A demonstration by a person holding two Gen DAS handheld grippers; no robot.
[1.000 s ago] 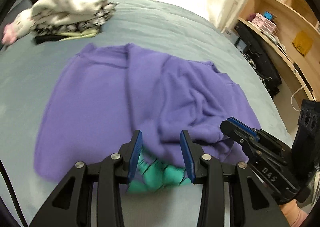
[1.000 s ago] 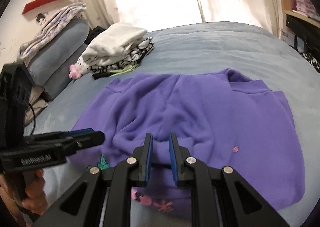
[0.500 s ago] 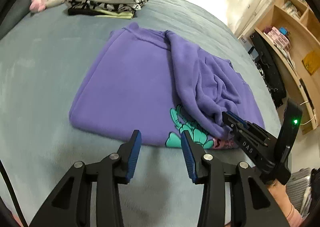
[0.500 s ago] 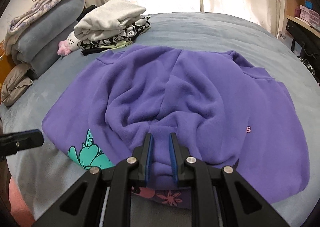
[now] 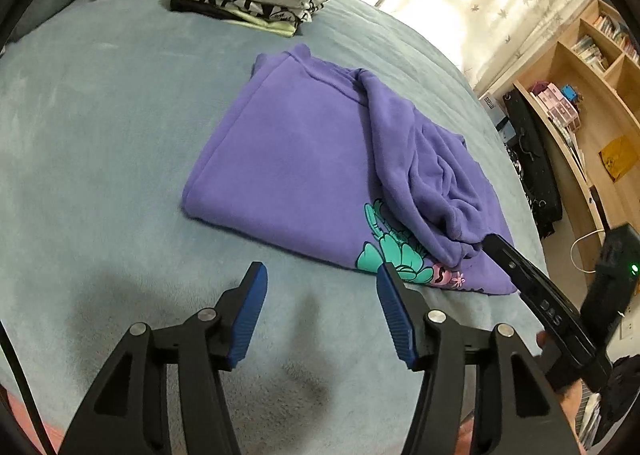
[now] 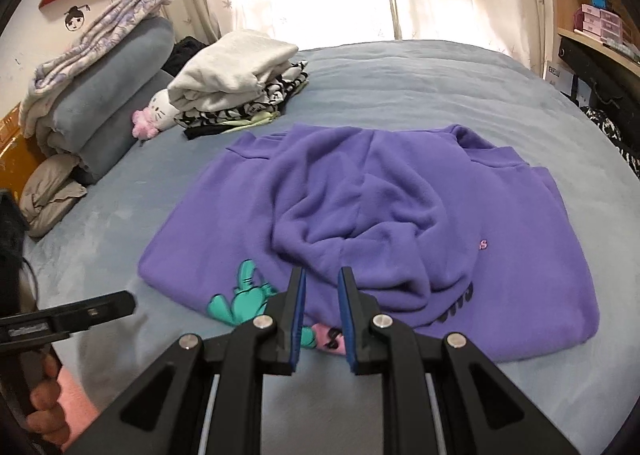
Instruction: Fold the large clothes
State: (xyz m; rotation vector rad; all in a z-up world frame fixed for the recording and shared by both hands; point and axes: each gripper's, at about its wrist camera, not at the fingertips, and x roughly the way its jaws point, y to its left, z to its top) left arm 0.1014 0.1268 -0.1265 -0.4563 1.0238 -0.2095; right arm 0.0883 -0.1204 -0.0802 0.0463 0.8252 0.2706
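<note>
— Two grippers over one garment. Where is it lying?

— On the grey-blue bed [image 5: 100,127]. The purple sweatshirt [image 5: 296,175] lies flat at the centre of the left wrist view, with one sleeve [image 5: 424,175] bunched along its 3 o'clock side and a teal print [image 5: 394,251] showing at the hem, toward 5 o'clock.

— And the left gripper [image 5: 322,295]?

— Its jaws are opening, with only bare bedcover between the blue pads. It hangs just short of the sweatshirt's near hem, touching no cloth.

— The right gripper [image 6: 322,303]?

— Narrow gap, pads almost together. Its tips sit at the bunched sleeve's end; in the right wrist view purple fabric shows between the fingertips, and in the left wrist view the tips disappear under the cuff, so it looks pinched on the sleeve, though the contact itself is hidden by the folds.

— Anything else on the bed?

— A stack of folded clothes [image 6: 236,83] at 11 o'clock from the sweatshirt, well apart from it, with a white and pink plush toy [image 6: 154,117] just beside the stack. Rolled bedding [image 6: 104,95] lies at 10 o'clock. A wooden shelf [image 5: 580,95] stands at 3 o'clock.
</note>
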